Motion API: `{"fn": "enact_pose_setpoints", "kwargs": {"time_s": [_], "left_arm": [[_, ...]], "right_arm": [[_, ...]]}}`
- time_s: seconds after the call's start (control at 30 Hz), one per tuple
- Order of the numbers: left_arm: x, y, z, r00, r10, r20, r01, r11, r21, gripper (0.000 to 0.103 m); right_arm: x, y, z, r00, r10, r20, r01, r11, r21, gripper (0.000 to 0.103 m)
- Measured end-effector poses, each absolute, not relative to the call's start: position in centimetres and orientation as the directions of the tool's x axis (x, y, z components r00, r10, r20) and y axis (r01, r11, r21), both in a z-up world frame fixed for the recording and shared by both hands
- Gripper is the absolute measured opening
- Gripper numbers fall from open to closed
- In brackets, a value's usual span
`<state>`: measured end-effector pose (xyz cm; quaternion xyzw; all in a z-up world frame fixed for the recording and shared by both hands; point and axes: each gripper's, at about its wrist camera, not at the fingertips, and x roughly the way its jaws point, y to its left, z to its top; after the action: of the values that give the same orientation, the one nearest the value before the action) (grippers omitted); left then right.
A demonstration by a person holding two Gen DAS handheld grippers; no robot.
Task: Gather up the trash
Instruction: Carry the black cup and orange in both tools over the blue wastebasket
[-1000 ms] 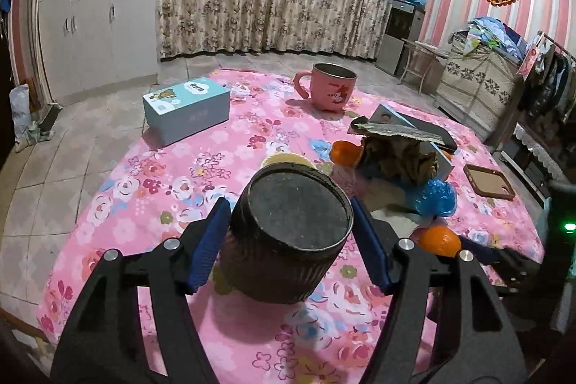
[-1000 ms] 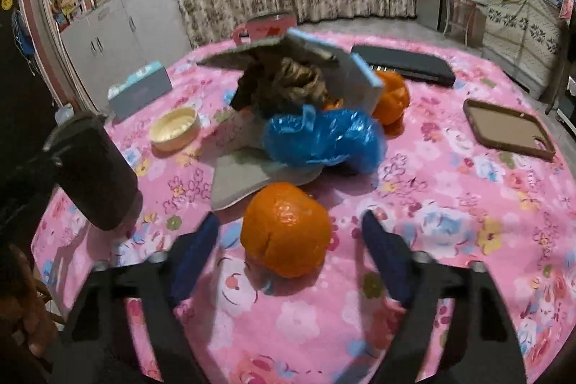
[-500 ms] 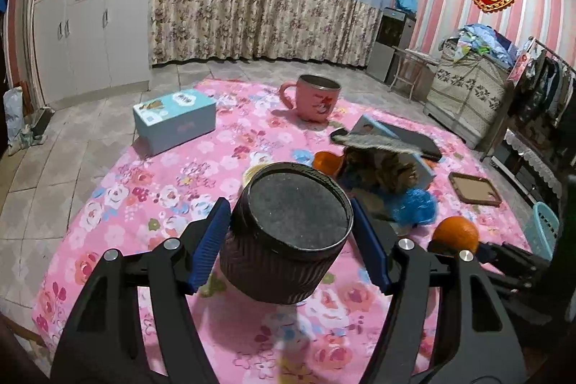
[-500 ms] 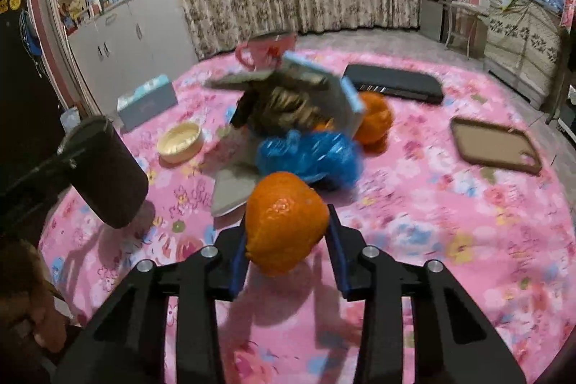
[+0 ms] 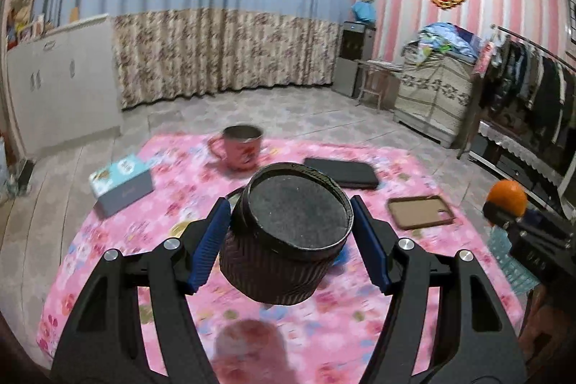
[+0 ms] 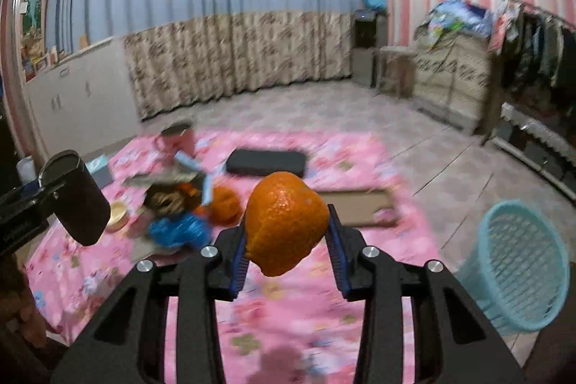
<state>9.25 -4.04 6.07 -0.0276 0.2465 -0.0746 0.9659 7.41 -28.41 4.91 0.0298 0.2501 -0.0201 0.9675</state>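
The orange sits clamped in the right gripper.

The mug stands at the far edge of the table. Left of the mug lies a box, right of it a flat case. The basket stands on the floor, right of the table.

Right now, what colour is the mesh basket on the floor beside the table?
Light blue. The basket shows best in the right wrist view, at the lower right.
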Motion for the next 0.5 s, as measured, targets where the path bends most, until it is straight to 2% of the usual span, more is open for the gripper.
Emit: {"fn": "enact_pose_setpoints", "kwargs": {"time_s": [0.3, 0.5], "left_arm": [[9.6, -12.4, 9.1, 0.860, -0.245, -0.448, 0.235, 0.969, -0.080, 0.066], [9.7, -19.8, 11.0, 0.838, -0.345, -0.424, 0.346, 0.935, -0.076, 0.066]], "right_arm": [[5.9, -36.7, 7.9, 0.881, -0.087, -0.464, 0.128, 0.990, 0.058, 0.038], [5.3, -41.2, 8.7, 0.876, -0.151, -0.459, 0.191, 0.981, 0.041, 0.038]]}}
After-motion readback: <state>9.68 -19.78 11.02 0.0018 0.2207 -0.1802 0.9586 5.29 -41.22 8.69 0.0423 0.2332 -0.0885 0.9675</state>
